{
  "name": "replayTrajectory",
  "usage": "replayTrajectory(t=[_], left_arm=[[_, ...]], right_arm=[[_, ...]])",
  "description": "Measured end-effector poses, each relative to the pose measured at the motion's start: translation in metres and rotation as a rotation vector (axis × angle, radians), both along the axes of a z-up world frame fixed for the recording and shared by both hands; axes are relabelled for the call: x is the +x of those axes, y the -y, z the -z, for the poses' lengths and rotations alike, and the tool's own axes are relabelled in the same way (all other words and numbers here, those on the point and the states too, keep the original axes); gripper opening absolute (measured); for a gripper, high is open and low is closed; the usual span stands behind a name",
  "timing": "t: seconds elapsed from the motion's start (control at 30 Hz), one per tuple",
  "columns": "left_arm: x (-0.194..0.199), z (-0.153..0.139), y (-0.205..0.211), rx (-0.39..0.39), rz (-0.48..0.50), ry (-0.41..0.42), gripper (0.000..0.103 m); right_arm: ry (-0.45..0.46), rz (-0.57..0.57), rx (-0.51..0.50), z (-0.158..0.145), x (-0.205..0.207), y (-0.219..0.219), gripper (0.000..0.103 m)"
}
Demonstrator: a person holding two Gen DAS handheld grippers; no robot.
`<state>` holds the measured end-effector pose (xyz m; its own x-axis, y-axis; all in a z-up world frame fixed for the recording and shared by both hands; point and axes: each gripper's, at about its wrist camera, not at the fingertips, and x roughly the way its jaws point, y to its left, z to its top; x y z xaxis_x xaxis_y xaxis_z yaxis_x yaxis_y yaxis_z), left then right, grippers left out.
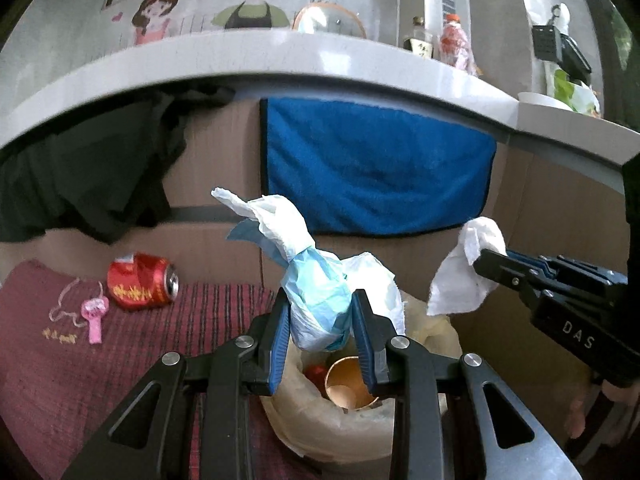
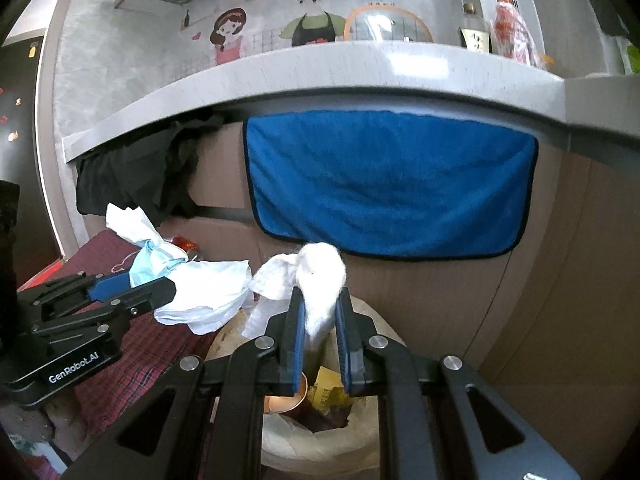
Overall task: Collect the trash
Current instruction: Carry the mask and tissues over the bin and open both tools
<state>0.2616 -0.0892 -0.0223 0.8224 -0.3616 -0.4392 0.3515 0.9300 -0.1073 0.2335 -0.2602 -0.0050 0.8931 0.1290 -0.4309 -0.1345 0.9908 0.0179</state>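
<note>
My left gripper (image 1: 320, 304) is shut on a bundle of a blue face mask and white tissue (image 1: 316, 292) and holds it above the lined trash bin (image 1: 320, 428). My right gripper (image 2: 320, 304) is shut on a crumpled white tissue (image 2: 320, 280), also over the bin (image 2: 320, 444). The bin holds a paper cup (image 1: 348, 384) and yellow wrappers (image 2: 328, 392). A red can (image 1: 142, 282) lies on the dark red cloth (image 1: 120, 360) at the left. Each gripper shows in the other's view: the right (image 1: 480, 264) and the left (image 2: 168, 284).
A pink toy with a string (image 1: 94, 314) lies by the can. A blue towel (image 1: 372, 168) and black cloth (image 1: 100, 168) hang under the grey counter edge (image 1: 280, 60). Bottles (image 1: 456, 40) stand on the counter. Brown cabinet panels (image 2: 560, 260) stand behind the bin.
</note>
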Motion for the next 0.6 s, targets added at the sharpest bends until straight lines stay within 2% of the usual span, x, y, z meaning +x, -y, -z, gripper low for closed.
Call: replayTrajectory(t=[0.27,0.6], left_arm=[[0.019,0.024,0.004,-0.005,0.005,-0.055,0.031],[0.035,0.033,0.009,0.003,0.014,-0.100,0.031]], right_arm=[[-0.049,0.009,0.022,0.020,0.015,0.004,0.015],[-0.106,0.007,0.062,0.046,0.031,0.008,0.015]])
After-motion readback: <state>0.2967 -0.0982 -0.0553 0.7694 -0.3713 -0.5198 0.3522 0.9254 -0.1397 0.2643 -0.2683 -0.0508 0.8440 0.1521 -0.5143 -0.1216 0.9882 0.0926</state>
